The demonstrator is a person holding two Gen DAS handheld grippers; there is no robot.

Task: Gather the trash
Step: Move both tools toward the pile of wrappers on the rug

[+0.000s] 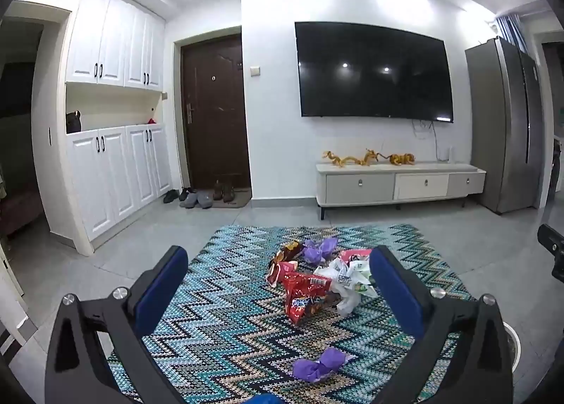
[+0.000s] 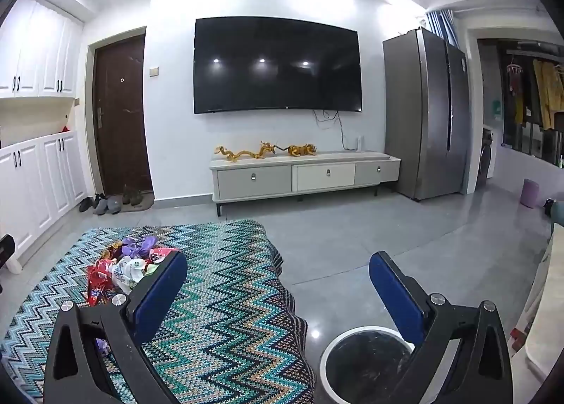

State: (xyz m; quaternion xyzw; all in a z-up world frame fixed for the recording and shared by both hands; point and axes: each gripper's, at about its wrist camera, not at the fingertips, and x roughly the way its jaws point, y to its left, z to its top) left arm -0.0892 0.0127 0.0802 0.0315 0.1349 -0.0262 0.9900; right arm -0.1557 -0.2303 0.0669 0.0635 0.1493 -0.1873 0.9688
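Wrappers lie heaped on zigzag rug; both grippers' jaws gape wide, holding nothing

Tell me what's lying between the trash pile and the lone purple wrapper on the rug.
Nothing but bare zigzag rug. The left wrist view shows the trash pile farther off and the purple wrapper nearer, with only the rug's pattern between them.
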